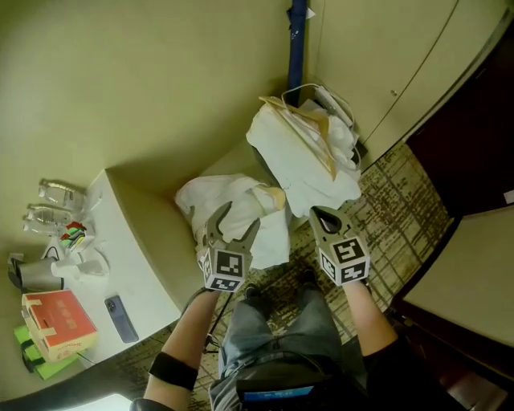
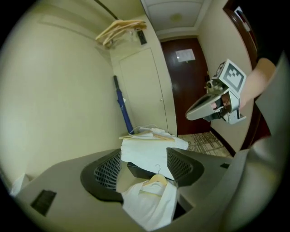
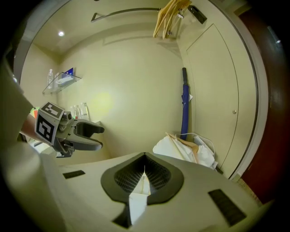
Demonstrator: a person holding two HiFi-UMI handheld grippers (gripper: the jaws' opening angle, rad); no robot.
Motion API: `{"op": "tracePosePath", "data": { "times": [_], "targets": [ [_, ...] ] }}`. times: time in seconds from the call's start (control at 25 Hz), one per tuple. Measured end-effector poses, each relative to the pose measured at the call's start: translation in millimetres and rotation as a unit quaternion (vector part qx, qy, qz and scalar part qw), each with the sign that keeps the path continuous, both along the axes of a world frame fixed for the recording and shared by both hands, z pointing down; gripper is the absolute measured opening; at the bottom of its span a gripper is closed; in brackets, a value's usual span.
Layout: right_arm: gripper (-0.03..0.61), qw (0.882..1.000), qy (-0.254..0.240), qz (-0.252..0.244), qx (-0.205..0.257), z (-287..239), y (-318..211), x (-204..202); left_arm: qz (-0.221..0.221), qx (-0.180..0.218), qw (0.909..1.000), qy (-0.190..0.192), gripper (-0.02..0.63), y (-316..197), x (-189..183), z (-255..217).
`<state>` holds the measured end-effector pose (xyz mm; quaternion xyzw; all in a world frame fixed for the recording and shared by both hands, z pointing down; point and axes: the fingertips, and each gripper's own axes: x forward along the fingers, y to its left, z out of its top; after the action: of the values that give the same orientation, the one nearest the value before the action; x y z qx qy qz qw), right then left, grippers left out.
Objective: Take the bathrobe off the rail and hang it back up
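Observation:
A white bathrobe [image 1: 241, 210] on a wooden hanger [image 2: 157, 178] lies crumpled on a low beige surface [image 1: 157, 241]. My left gripper [image 1: 238, 218] hovers over it, open, and in the left gripper view the robe [image 2: 152, 199] lies loose between the spread jaws [image 2: 144, 165]. To its right my right gripper [image 1: 321, 213] is shut. In the right gripper view a white sliver shows in the slit between its jaws [image 3: 144, 168], and I cannot tell whether it is gripped. The rail [image 3: 127, 12] runs high on the wall with bare wooden hangers [image 3: 170, 16] on it.
A second heap of white robes and wooden hangers [image 1: 309, 152] lies by the wall beside a blue umbrella [image 1: 297, 36]. The white table [image 1: 132, 265] at left carries bottles [image 1: 56, 205], a phone [image 1: 120, 317] and a red box [image 1: 56, 325]. A dark door [image 2: 188, 86] stands ahead; patterned carpet [image 1: 401, 201] covers the floor.

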<state>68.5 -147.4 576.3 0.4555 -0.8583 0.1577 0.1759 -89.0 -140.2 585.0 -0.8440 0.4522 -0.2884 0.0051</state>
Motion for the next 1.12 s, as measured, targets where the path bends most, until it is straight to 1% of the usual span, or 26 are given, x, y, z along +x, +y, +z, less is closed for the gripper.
{"op": "tracePosePath", "data": {
  "times": [0.08,0.16,0.2,0.24,0.4,0.56,0.72,0.8,0.84,0.96,1.0,1.04,1.12],
  "targets": [
    [0.017,1.0,-0.002,-0.002,-0.007,28.1,-7.5,-2.7,0.031,0.017,0.9977,-0.058,0.325,-13.1,7.8,37.6],
    [0.017,1.0,-0.003,-0.002,-0.017,60.1,-12.9,-4.5,0.066,0.036,0.9901,-0.119,0.328,-24.4,16.1,75.4],
    [0.017,1.0,-0.003,0.0,-0.024,76.5,-13.9,-5.0,0.079,0.039,0.9863,-0.139,0.335,-28.2,19.9,93.5],
    [0.017,0.999,-0.003,0.002,-0.032,92.4,-14.6,-5.4,0.088,0.039,0.9837,-0.152,0.336,-31.5,23.5,109.8],
    [0.017,0.999,0.003,0.005,-0.052,150.7,-21.6,-6.2,0.106,0.036,0.9767,-0.183,0.354,-47.6,34.5,166.7],
    [0.017,0.998,0.011,0.007,-0.062,201.8,-41.2,-10.7,0.115,0.029,0.971,-0.208,0.354,-75.0,32.4,226.2],
    [0.017,0.997,0.02,0.004,-0.072,248.8,-60.8,-22.1,0.146,0.037,0.9585,-0.242,0.354,-95.9,36.2,276.9],
    [0.017,0.996,0.024,0.005,-0.08,272.1,-67.3,-26.8,0.164,0.042,0.9505,-0.26,0.354,-105.5,38.2,301.4],
    [0.017,0.996,0.025,0.007,-0.084,283.4,-69.6,-28.8,0.174,0.045,0.945,-0.273,0.354,-110.5,38.2,315.6],
    [0.017,0.995,0.03,0.006,-0.091,316.4,-72.9,-33.3,0.216,0.056,0.92,-0.322,0.354,-122.0,36.7,368.2],
    [0.017,0.995,0.03,0.004,-0.093,324.5,-73.2,-35.8,0.228,0.06,0.9131,-0.333,0.354,-124.2,38.1,381.7],
    [0.017,0.995,0.03,0.002,-0.094,331.7,-73.8,-37.9,0.237,0.063,0.9077,-0.341,0.354,-126.3,40.0,392.7],
    [0.017,0.995,0.028,0.004,-0.097,347.7,-76.3,-37.9,0.249,0.068,0.9,-0.351,0.354,-131.7,43.6,410.8]
  ]
}}
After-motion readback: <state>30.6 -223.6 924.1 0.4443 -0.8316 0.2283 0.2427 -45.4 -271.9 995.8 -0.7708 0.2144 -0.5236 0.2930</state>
